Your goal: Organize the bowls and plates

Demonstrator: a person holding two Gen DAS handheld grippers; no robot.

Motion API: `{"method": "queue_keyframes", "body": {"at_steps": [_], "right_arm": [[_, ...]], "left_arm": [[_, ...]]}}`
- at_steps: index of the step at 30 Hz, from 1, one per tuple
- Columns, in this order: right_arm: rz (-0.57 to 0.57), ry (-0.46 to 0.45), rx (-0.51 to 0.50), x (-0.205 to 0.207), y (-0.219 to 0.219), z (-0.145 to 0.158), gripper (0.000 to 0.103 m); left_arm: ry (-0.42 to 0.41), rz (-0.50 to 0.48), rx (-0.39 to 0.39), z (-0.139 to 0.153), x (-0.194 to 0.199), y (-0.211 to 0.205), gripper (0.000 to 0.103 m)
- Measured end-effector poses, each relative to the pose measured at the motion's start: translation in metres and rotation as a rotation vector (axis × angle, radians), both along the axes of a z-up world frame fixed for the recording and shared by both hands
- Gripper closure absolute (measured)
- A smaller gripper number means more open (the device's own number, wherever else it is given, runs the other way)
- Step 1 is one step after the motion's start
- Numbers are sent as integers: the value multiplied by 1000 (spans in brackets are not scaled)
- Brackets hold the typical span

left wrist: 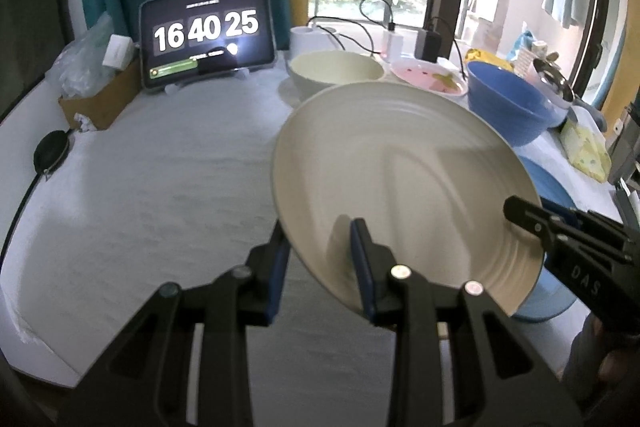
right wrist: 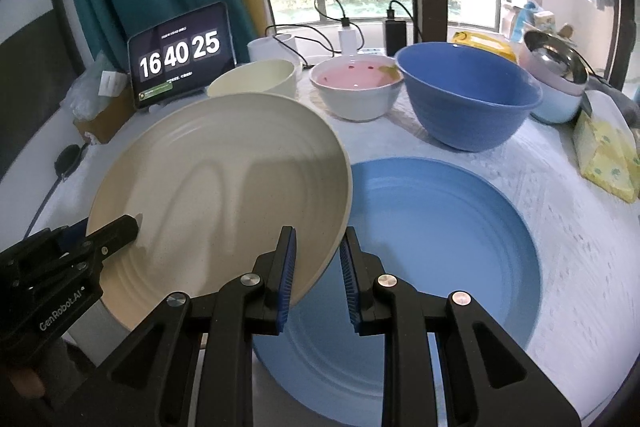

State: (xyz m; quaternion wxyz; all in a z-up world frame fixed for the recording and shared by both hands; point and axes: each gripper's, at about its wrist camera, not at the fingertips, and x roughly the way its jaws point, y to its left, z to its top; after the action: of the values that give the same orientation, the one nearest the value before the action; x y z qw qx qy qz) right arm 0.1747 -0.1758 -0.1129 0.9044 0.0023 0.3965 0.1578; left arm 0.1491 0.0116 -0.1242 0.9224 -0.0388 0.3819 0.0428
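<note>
Cream plastic is what both tools are dealing with: the cream plate [left wrist: 400, 187] is carried clear of the tabletop [left wrist: 160, 187], tilted, with the left hand-held gripper [left wrist: 320, 255] clamped on its near-left rim and the right hand-held gripper [right wrist: 318, 267] clamped on its near-right rim, each with one pad on the upper face and one beneath. The plate hangs over the middle of the tabletop, partly above the light blue plate [right wrist: 440, 235] that lies flat toward the near right edge. Along the far edge stand the cream bowl [right wrist: 256, 79], the pink-lined bowl [right wrist: 356, 87] and the big blue bowl [right wrist: 468, 95], with a metal-lined bowl [right wrist: 560, 83] at the far right corner and a tablet clock [left wrist: 206, 31] toward the far left. My reading is that the step in hand is the transport of the cream plate while the plates are being sorted from the bowls; whether it is meant to go onto the blue plate or to a spot of its own I cannot tell. The next move, as I judge it, calls for levelling the plate, lowering both sides together so neither rim slips from its pads, and letting go only once it rests flat
</note>
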Motion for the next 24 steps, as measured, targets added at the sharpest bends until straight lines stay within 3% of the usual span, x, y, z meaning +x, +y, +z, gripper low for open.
{"method": "queue_keyframes", "body": {"at_steps": [24], "right_arm": [[-103,3,27,-14,-75,-8,78]], "left_arm": [[41,-119,28,-8,1,-72,70]]}}
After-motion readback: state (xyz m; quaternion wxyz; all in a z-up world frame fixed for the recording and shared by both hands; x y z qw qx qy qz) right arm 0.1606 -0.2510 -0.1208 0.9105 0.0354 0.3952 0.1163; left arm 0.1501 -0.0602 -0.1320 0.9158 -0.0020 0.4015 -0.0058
